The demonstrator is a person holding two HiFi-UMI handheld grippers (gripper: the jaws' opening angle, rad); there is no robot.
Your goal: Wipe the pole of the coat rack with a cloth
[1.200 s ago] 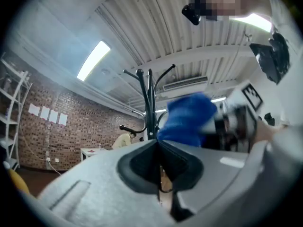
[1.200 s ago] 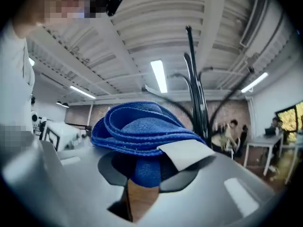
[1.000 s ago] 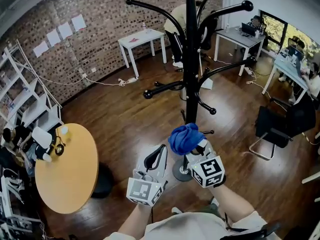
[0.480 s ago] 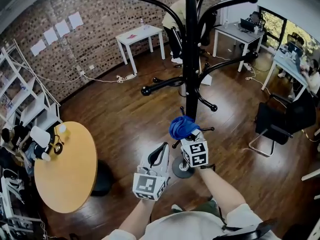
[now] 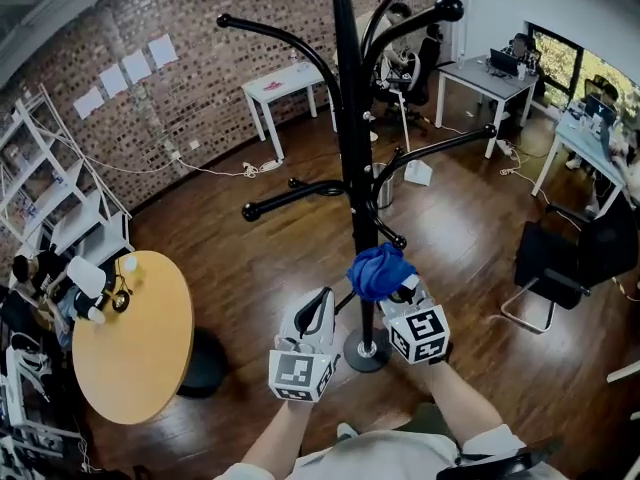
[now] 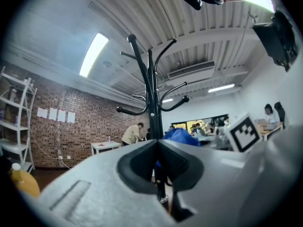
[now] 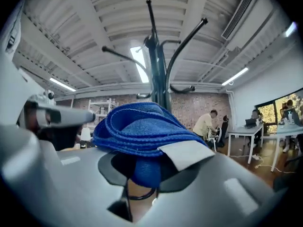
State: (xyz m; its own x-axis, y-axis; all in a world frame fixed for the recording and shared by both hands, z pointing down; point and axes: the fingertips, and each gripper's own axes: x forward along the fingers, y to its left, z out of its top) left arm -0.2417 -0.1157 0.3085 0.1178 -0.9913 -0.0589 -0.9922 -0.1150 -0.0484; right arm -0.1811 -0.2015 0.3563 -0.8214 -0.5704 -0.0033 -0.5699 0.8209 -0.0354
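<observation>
We see the right gripper [image 5: 393, 293] with its jaws closed on a bunched blue cloth [image 5: 378, 270]. In the right gripper view the cloth [image 7: 142, 126] bulges up and over the jaws, a white tag lies on the right jaw, and a fold is pinched down in the gap of that gripper [image 7: 146, 169]. In the head view the cloth sits against the right side of the black pole [image 5: 352, 168], low on it, just under the lowest short hook and above the round base [image 5: 365, 350]. The bunch hides the spot where it would touch, so we cannot tell if it does. From the right gripper view the pole [image 7: 158, 74] rises straight behind the cloth. The left gripper [image 5: 316, 311] hangs just left of the pole, near the right one but apart from it. Its own view shows the jaws together at the tip of that gripper [image 6: 157, 144] with nothing between them, and the pole [image 6: 152, 108] and the cloth [image 6: 182, 137] beyond. A round yellow bench [image 5: 135, 338] stands well off to the left on the wood floor [image 5: 260, 248].
</observation>
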